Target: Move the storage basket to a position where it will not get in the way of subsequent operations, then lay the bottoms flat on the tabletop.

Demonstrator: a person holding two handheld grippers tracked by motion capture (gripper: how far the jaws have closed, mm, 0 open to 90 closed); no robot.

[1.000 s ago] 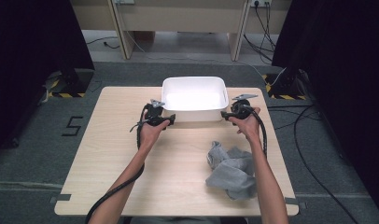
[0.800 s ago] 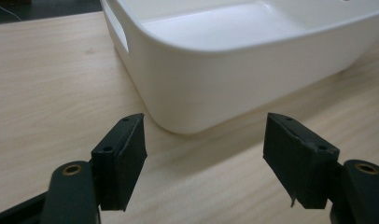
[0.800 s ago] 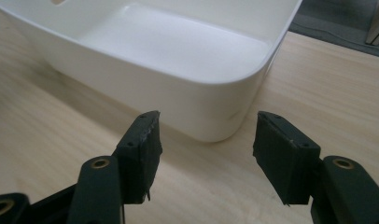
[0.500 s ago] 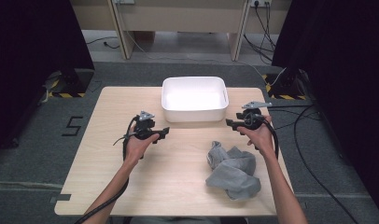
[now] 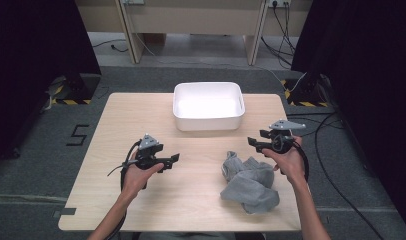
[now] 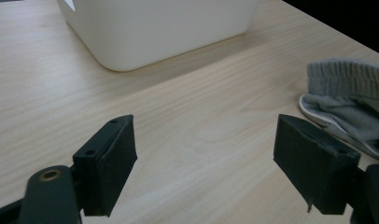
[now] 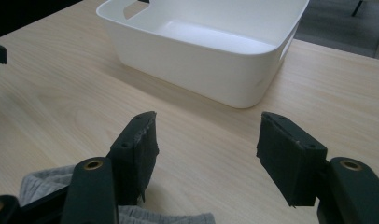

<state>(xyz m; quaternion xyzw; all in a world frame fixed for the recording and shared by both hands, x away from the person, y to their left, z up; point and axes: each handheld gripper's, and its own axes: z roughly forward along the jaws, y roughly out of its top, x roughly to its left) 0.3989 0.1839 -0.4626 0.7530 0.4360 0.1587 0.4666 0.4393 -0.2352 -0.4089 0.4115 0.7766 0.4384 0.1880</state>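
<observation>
Both hands come back from the white tub point(image 5: 208, 106) toward the person's side of the table. The left gripper point(image 5: 174, 159), earlier at the tub's near-left corner, now sits over bare wood, its jaws just opened wider and empty. The right gripper point(image 5: 252, 142) now hangs above the grey cloth point(image 5: 248, 182), jaws also wider, empty.

Left claw point(image 6: 204, 163) open over table point(image 6: 201, 107); grey cloth point(image 6: 351, 107) right.

White numeral "5" point(image 5: 79, 135) on the grey floor point(image 5: 36, 165), left of the table point(image 5: 116, 115)
</observation>
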